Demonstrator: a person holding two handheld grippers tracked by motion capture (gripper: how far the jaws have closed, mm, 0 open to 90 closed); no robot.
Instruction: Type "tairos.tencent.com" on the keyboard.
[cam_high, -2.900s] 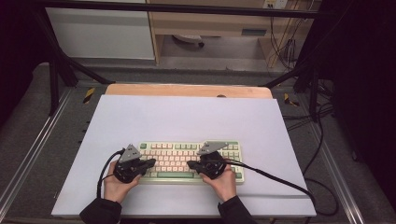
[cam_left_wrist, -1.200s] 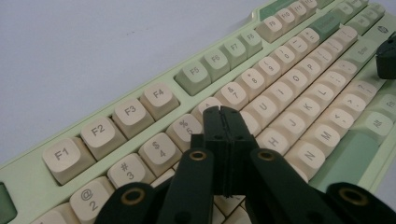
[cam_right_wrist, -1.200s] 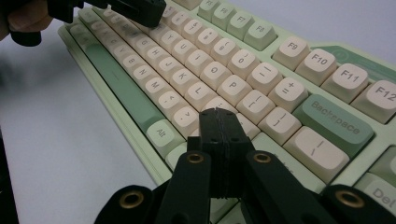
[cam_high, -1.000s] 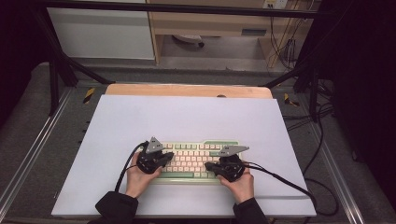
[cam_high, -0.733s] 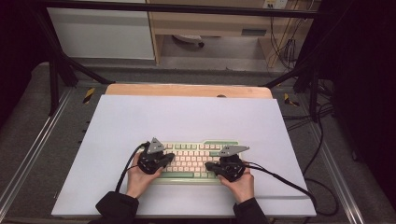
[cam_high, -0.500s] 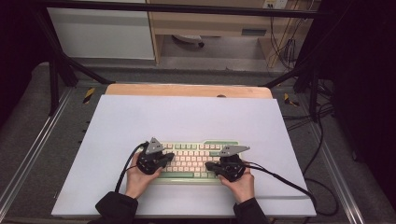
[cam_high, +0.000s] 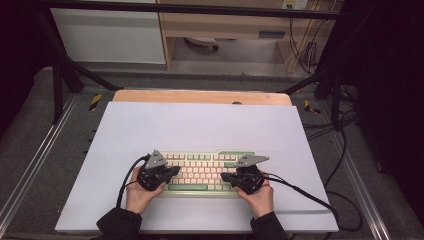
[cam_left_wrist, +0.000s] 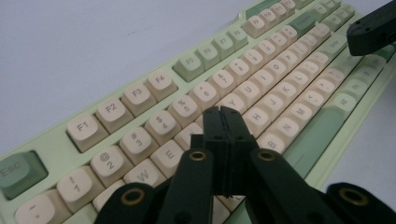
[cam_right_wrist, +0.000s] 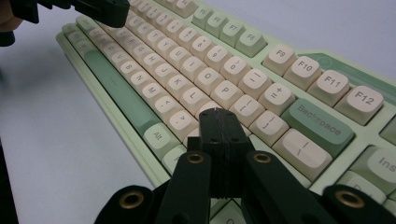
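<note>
Pale lilac sheeting covers the desk (cam_high: 210, 125), a wooden edge showing behind, dark framing around; the green-and-cream keyboard (cam_high: 205, 170) lies near its front edge; left gripper (cam_left_wrist: 223, 122) and right gripper (cam_right_wrist: 219, 122) hover over the keys, jaws pressed together, hiding several keycaps.

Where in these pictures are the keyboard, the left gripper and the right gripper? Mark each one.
keyboard (cam_high: 202, 172): high view, on its middle key rows.
left gripper (cam_left_wrist: 223, 114): left gripper view, at the tips of its closed jaws.
right gripper (cam_right_wrist: 217, 114): right gripper view, at the tips of its closed jaws.
</note>
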